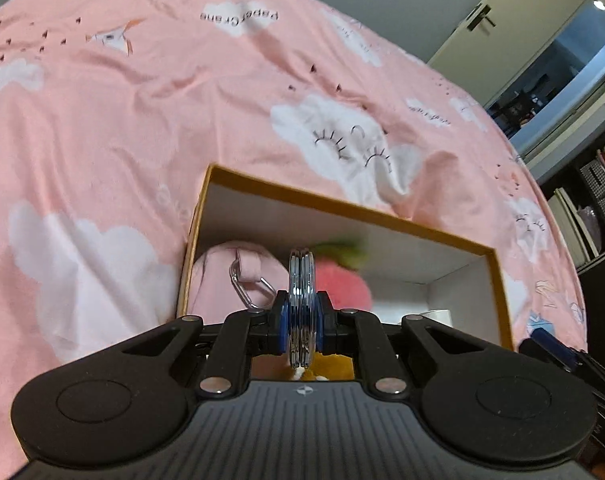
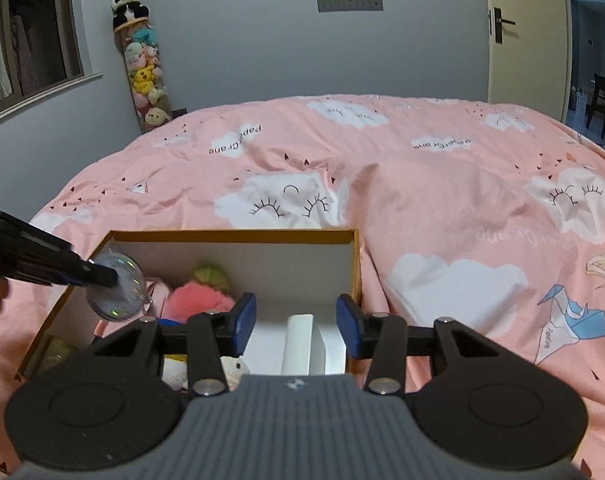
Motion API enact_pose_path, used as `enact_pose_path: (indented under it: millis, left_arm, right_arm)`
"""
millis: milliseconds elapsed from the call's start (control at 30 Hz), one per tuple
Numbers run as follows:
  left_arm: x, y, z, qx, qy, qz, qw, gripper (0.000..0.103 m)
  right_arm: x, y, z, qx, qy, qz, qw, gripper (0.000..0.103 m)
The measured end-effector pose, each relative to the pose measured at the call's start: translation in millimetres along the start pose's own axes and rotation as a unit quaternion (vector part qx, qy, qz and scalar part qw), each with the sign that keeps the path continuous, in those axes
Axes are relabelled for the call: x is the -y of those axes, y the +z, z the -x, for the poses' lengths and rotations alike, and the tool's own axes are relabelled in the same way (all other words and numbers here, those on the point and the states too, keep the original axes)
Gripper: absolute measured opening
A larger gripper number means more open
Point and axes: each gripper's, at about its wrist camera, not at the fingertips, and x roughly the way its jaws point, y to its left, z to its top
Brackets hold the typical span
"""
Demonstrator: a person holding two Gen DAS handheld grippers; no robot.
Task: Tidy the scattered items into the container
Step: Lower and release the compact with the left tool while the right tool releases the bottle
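Note:
An open cardboard box (image 1: 342,204) with white inside walls sits on the pink bed; it also shows in the right wrist view (image 2: 230,233). My left gripper (image 1: 301,316) is shut on a stack of clear round discs (image 1: 301,280), held edge-up over the box's near left part; the discs (image 2: 116,288) and left gripper (image 2: 102,276) show in the right wrist view. Inside lie a pink pouch with a carabiner (image 1: 222,276), a pink plush strawberry (image 1: 342,280) (image 2: 200,300), a white roll (image 2: 300,340) and small plush toys (image 2: 234,370). My right gripper (image 2: 296,326) is open and empty above the box's near right part.
The pink cloud-print bedspread (image 2: 442,200) surrounds the box. A tube of plush toys (image 2: 144,76) stands against the far wall. A door (image 2: 522,28) is at the right, shelves (image 1: 598,200) beside the bed.

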Motion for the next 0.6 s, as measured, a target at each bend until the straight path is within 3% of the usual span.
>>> enact_pose_path:
  millis: [167, 367, 600]
  left_arm:
    - [2, -2, -10, -0.013, 0.025, -0.012, 0.9995, 0.015]
    - [17, -4, -10, -0.018, 0.099, -0.053, 0.9935, 0.016]
    - [18, -5, -7, -0.012, 0.132, -0.071, 0.9886, 0.019]
  right_arm:
    - [1, -2, -5, -0.007, 0.003, -0.005, 1.0, 0.048]
    - [6, -6, -12, -0.021, -0.012, -0.01, 1.0, 0.048]
    - [5, -6, -9, -0.02, -0.013, -0.007, 1.0, 0.048]
